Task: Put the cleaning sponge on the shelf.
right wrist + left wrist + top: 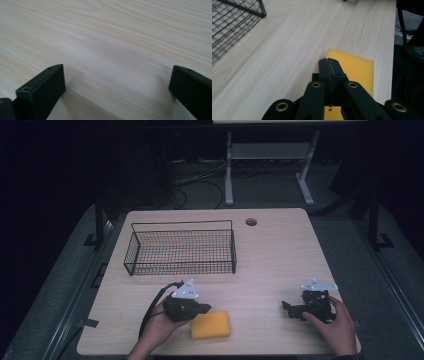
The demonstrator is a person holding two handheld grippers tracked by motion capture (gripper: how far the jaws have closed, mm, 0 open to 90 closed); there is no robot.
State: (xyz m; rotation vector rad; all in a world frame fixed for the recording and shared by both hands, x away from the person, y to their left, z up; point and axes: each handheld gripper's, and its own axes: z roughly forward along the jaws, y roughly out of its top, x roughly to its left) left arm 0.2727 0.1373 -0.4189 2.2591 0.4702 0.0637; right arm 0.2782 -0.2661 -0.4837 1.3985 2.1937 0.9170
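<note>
Yellow foam, cut as a flat rectangular sponge (pixel 210 325), lies on the near edge of the pale wood-grain table (pixel 280 250), just in front of the person's left hand. It looks light and soft, likely to squash under a pinch and spring back, with a matt surface that should not slip. Being thin and lying flat, it is probably best taken across one short edge or a corner, with one jaw sliding under the rim; a squeeze from above on the middle would only press it into the table.

The left hand-held gripper (pixel 329 61) has its black jaws clenched together with nothing between them, tips over the sponge's near corner; whether they touch it I cannot tell. The right hand-held gripper (pixel 291 309) rests low over bare table well to the right, jaws spread wide and released.

A black wire-mesh basket (pixel 181 249) stands farther back on the left, well apart from the sponge and with nothing in it. The tabletop is smooth and level, with a round cable hole (pixel 251 222) near its far edge. Beyond it the room is dark, with a grey floor, cables and the legs of another stand.
</note>
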